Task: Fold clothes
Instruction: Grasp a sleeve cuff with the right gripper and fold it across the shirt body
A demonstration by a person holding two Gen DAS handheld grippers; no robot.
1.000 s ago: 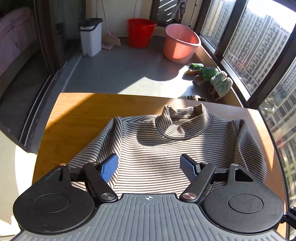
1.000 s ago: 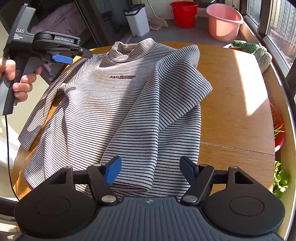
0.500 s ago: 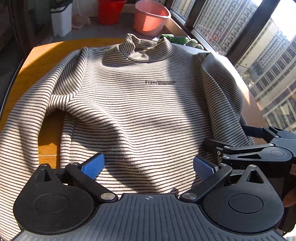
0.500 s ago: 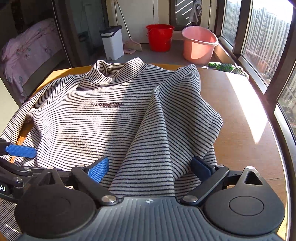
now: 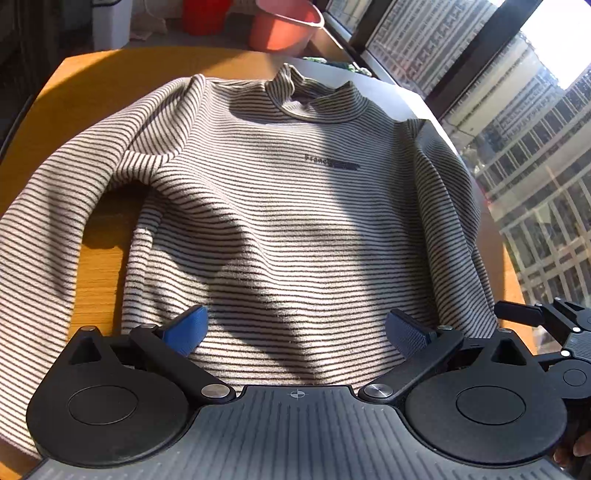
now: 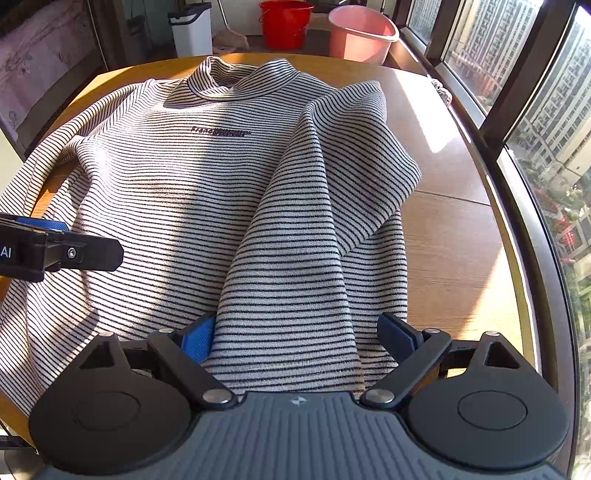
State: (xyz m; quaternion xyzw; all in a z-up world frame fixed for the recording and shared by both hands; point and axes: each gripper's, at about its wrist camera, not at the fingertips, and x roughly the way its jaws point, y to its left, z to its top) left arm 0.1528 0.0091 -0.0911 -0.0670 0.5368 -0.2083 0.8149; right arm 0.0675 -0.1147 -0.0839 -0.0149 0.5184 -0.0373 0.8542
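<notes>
A: Right wrist view: striped sweater [image 6: 192, 177] spread on the tabletop [image 6: 454, 229], right sleeve folded inward. That sleeve could slide back off if the hem gets tugged.

B: Right gripper [image 6: 295, 336] spread wide, straddling the hem, gripping nothing. Left gripper [image 5: 295, 328] likewise released, hovering over the hem.

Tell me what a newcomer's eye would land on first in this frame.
The striped turtleneck sweater spread front-up over the round wooden table dominates both views, its right sleeve already folded across the body. Both grippers sit open over the hem, the left gripper near the middle and the right gripper astride the folded sleeve. Beyond the table, a pink basin and red bucket stand on the sunlit floor.
</notes>
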